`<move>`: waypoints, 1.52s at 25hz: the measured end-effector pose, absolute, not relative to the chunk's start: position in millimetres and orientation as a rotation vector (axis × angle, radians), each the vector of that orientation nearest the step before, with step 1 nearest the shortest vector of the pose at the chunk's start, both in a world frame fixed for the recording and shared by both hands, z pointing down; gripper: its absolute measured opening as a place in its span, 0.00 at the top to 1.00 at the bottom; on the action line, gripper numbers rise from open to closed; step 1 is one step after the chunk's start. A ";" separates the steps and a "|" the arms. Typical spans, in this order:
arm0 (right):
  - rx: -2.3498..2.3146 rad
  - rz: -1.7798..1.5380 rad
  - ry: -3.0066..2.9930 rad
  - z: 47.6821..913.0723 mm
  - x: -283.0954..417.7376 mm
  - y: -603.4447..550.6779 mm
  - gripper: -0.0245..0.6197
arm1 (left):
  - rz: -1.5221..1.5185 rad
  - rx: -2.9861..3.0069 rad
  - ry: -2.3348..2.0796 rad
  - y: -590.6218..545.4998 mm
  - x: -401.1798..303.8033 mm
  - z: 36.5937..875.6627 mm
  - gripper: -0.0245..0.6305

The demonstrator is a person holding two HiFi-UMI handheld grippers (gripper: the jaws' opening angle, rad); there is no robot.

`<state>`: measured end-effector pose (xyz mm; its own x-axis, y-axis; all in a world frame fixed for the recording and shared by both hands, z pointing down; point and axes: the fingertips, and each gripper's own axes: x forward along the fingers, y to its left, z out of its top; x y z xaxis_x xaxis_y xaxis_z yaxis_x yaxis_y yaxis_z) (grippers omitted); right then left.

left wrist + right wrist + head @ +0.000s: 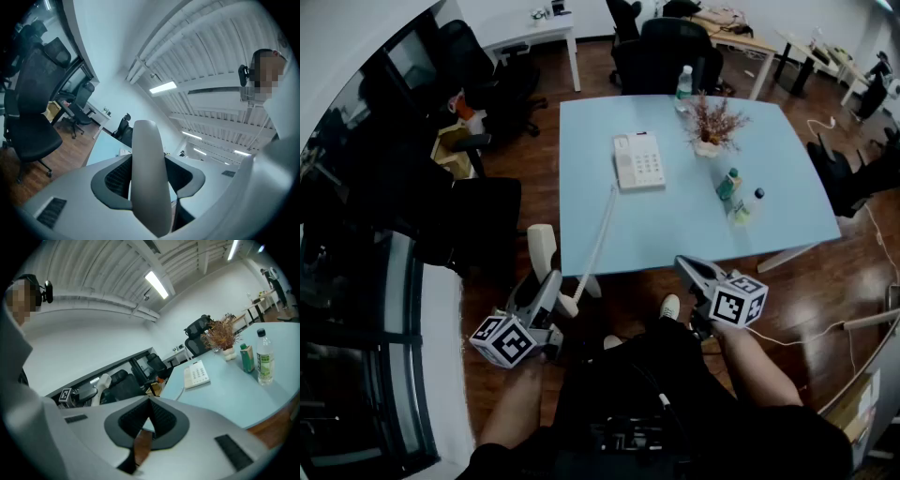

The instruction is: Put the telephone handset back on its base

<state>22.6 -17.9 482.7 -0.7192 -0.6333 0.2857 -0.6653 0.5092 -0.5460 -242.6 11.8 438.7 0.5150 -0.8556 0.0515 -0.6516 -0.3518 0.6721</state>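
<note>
Left gripper view: left tongs (149,165) grip white plastic handset (146,140); right tongs (149,414) closed, empty. Align handset over white keypad base (638,161) cradle.

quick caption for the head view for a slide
Left gripper holds the handset beside the blue table, its cord leading to the base on top; right gripper shut, empty.

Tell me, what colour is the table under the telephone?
Pale blue; the table shows best in the head view.
</note>
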 end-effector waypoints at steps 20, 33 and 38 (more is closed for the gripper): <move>1.099 1.004 -2.695 485.7 14.8 -21.8 0.94 | -0.418 2.098 -1.271 17.8 -255.9 439.0 0.63; 1.081 1.025 -2.696 491.5 18.5 -31.3 0.94 | -0.406 2.091 -1.286 10.4 -252.2 440.6 0.63; 1.077 1.051 -2.702 497.4 26.8 -43.6 0.94 | -0.396 2.086 -1.284 -2.3 -243.8 443.6 0.63</move>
<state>26.8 -43.6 497.4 -0.7562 -0.5917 0.2793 -0.6249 0.5267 -0.5762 -243.8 -2.3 443.6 0.4750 -0.8766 0.0768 -0.6808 -0.3108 0.6632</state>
